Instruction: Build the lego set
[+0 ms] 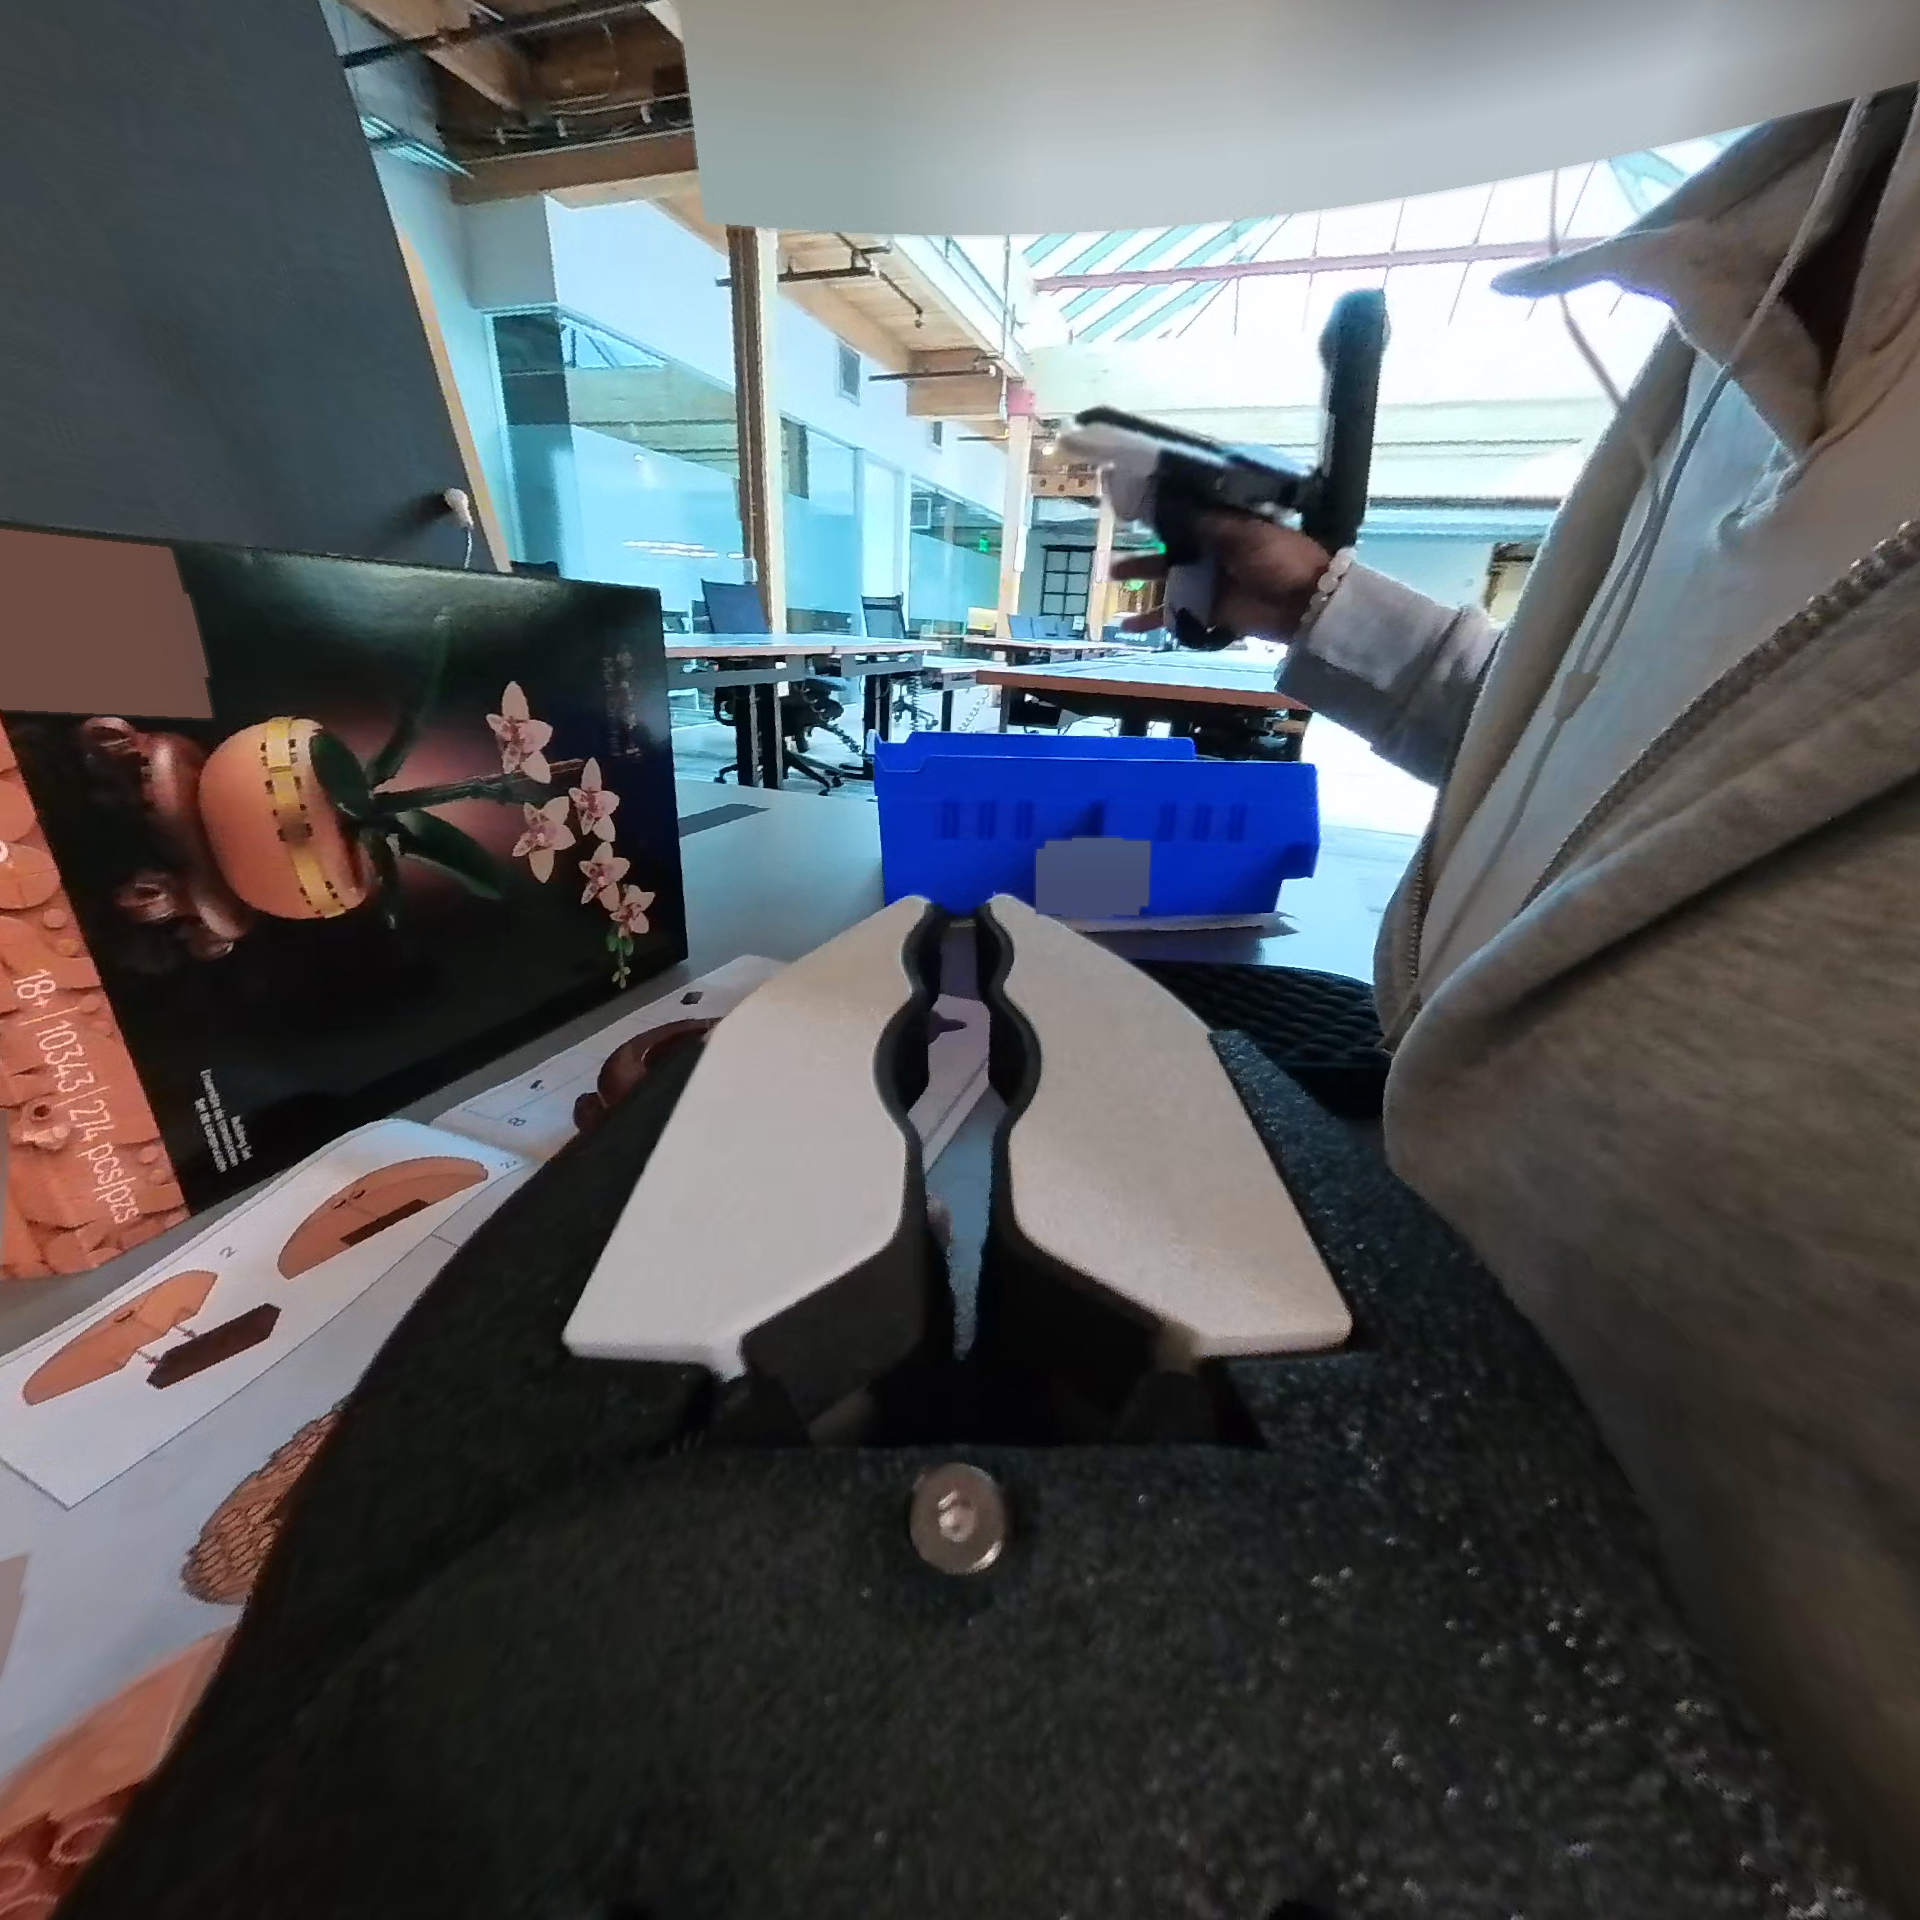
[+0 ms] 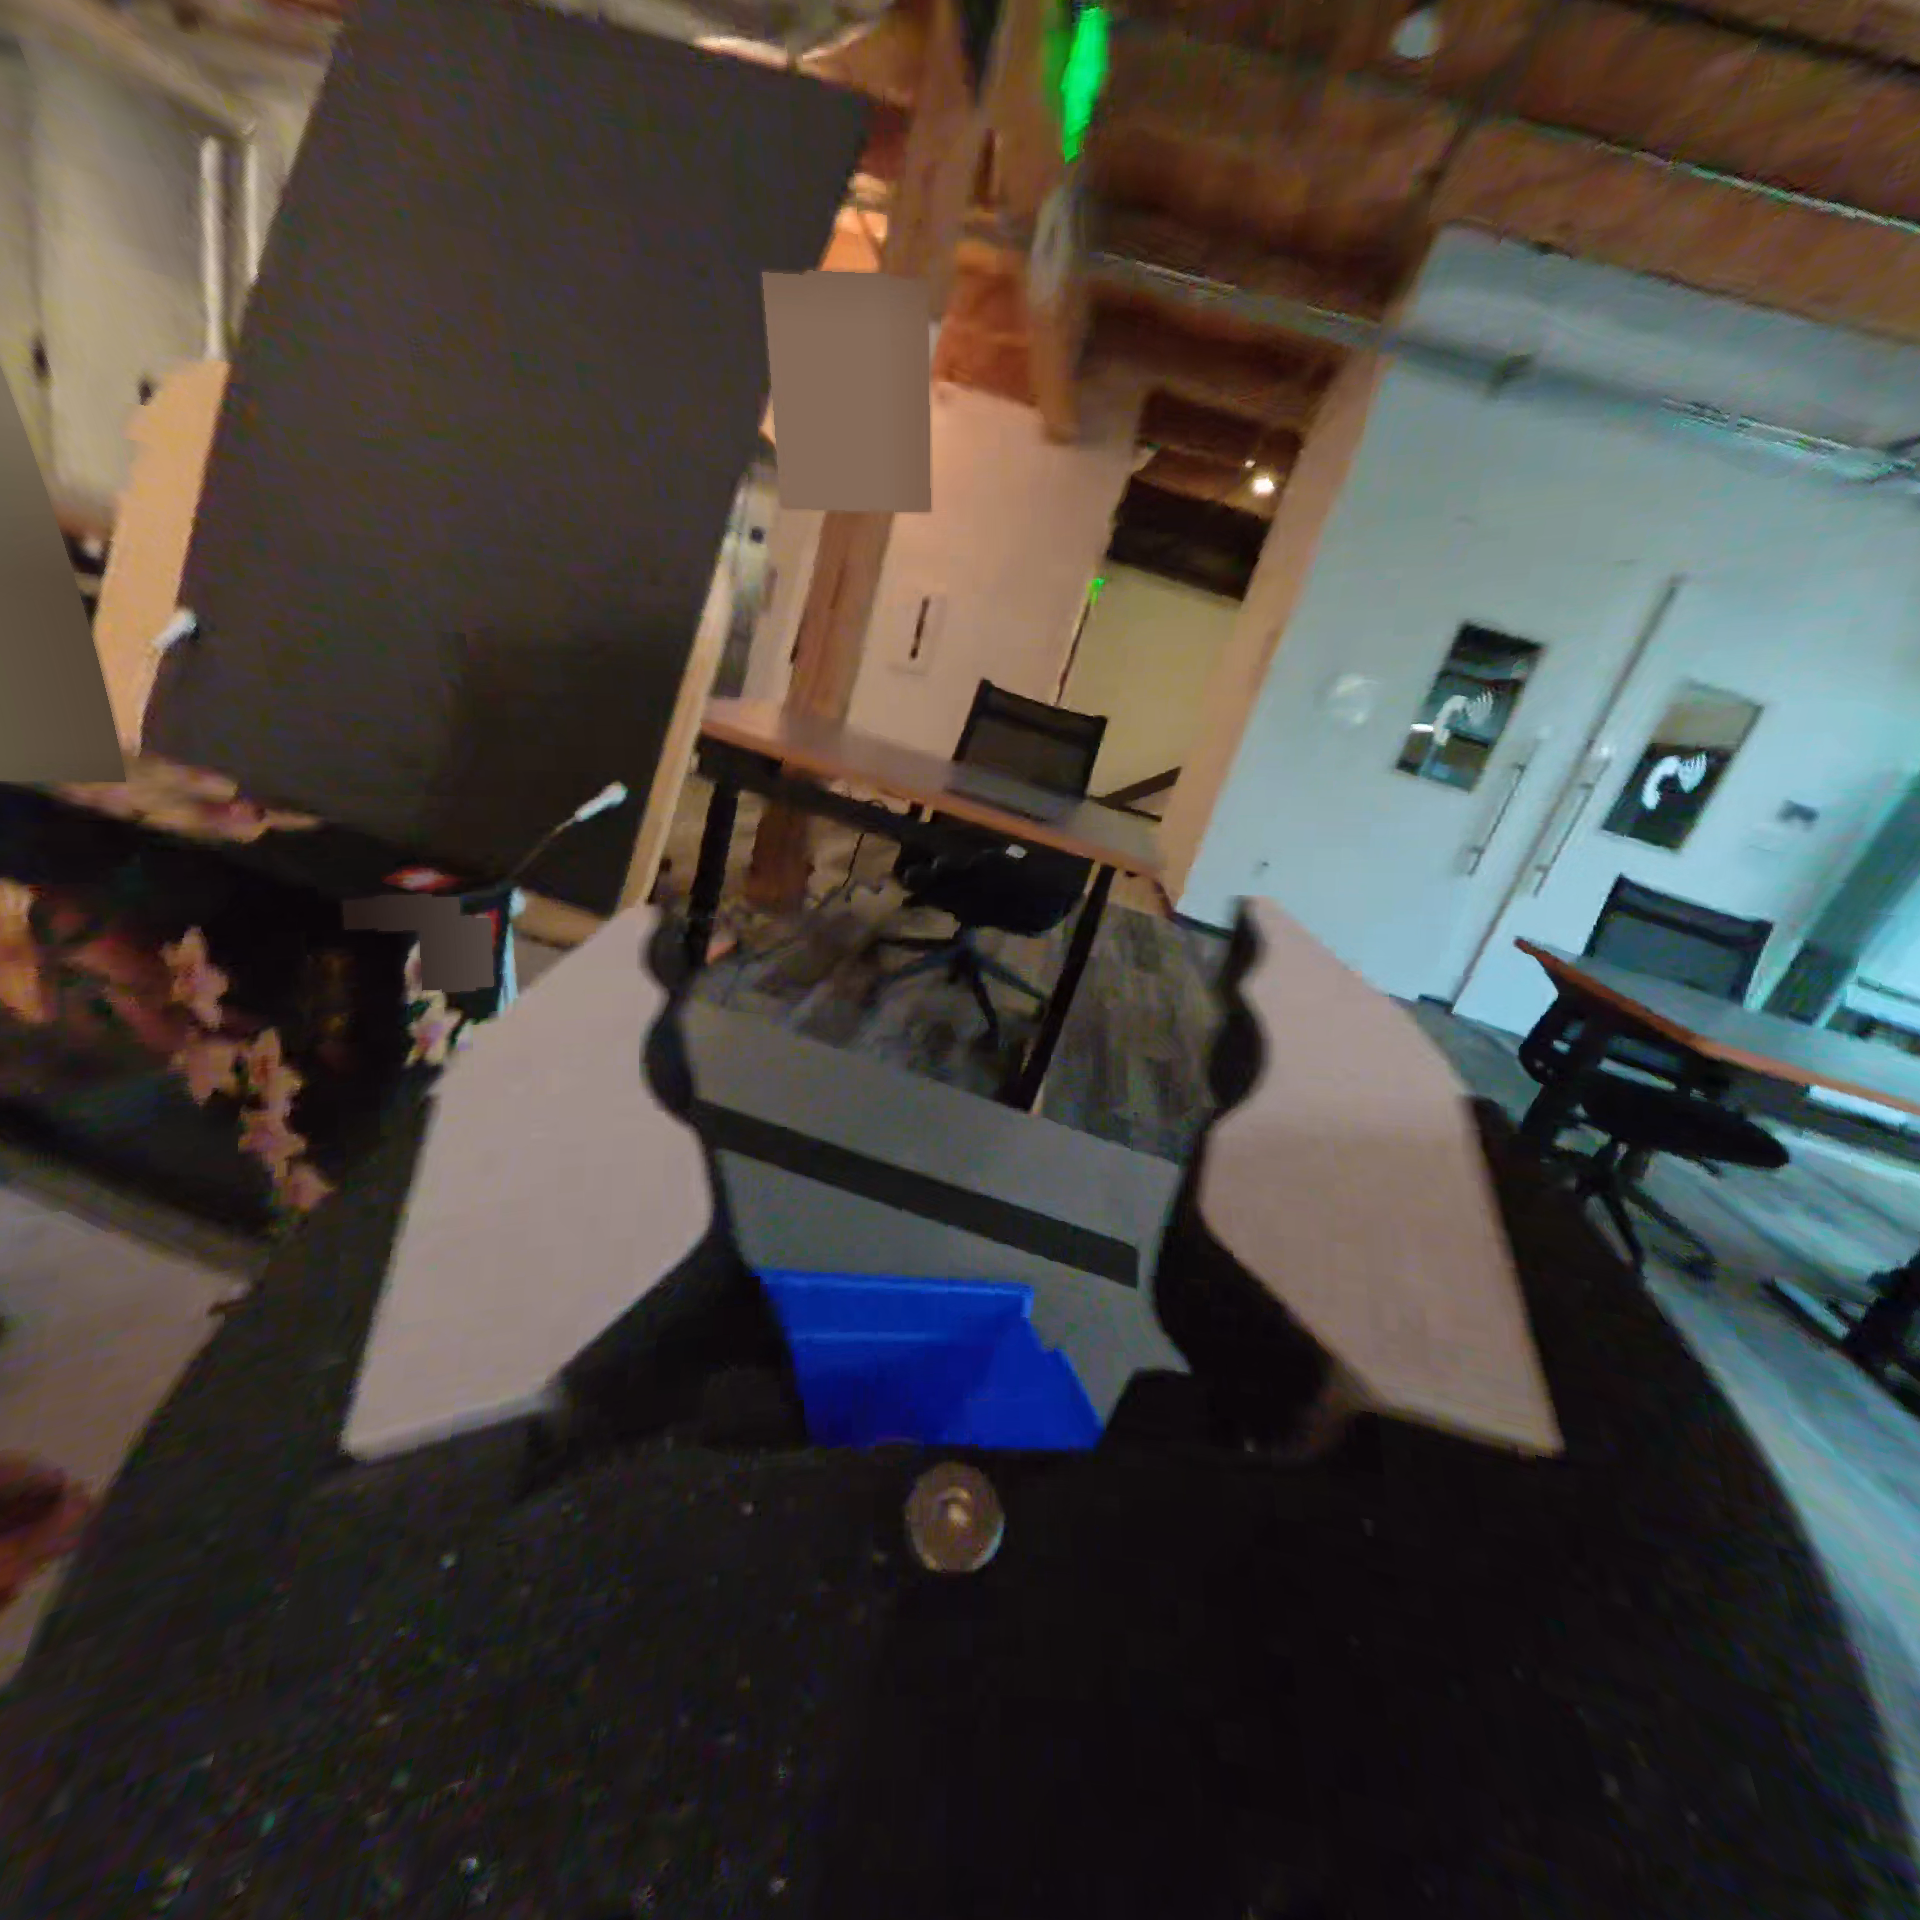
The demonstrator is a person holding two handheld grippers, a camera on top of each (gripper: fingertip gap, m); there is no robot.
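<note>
My left gripper (image 1: 958, 914) sits low over the table with its fingers drawn almost together, and only a thin slit shows between the pads. Through the slit I see an open instruction booklet (image 1: 260, 1278) lying under it. A blue plastic bin (image 1: 1091, 821) stands just beyond the fingertips. My right gripper (image 2: 951, 935) is wide open with nothing between its fingers. It is held up in the air above the blue bin (image 2: 914, 1361). It also shows in the left wrist view (image 1: 1226, 488), raised in a person's hand.
A dark box with an orchid picture (image 1: 364, 831) stands on the table at the left and also shows in the right wrist view (image 2: 156, 997). A person in a grey hoodie (image 1: 1662, 935) is close at the right. Desks and office chairs (image 2: 987, 831) stand farther off. The gap from one gripper's tips to the other's is roughly 45 cm.
</note>
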